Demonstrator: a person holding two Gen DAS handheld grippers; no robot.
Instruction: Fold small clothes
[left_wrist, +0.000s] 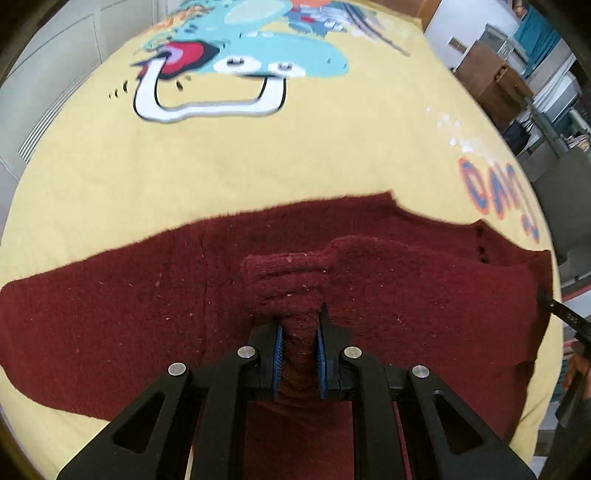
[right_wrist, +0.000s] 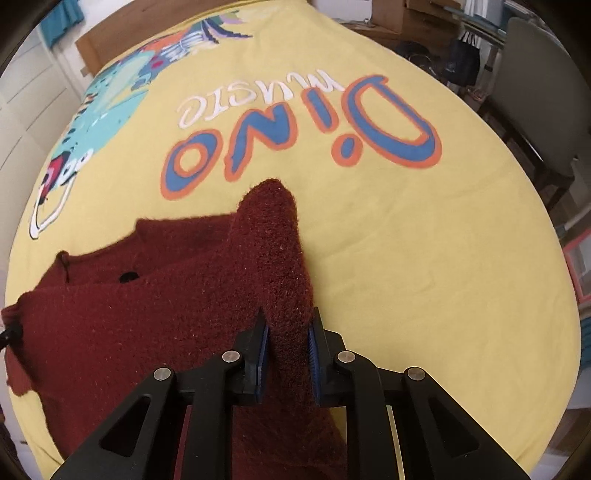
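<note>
- The dark red knitted garment (left_wrist: 110, 314) lies on a yellow cloth (left_wrist: 258, 158) with a cartoon print.
- The left gripper (left_wrist: 299, 332) is clenched on a bunched fold of the garment; its view shows the long flat part stretching left.
- The right gripper (right_wrist: 288, 332) pinches a raised edge of the garment (right_wrist: 147, 314); only this view shows the "Dino music" lettering (right_wrist: 295, 129) whole and a chair (right_wrist: 535, 110) beyond.

Fuzzy knit garment (left_wrist: 147, 314); matt cotton cloth (left_wrist: 258, 158)
</note>
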